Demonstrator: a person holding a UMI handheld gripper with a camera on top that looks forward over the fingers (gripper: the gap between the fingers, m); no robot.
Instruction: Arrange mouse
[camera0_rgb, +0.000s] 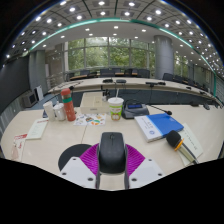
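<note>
Gripper view: the hand-held gripper clamps a black mouse between its purple pads, low over the desk (a dark round mat sits just left). A loosened squeeze could let the smooth mouse slip free.

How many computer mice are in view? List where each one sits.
1: the black computer mouse sits between the tool fingers, on the beige table. Others may be hidden behind the clutter.

Pale desk; long counter behind; wide windows; ceiling spotlights overhead
</note>
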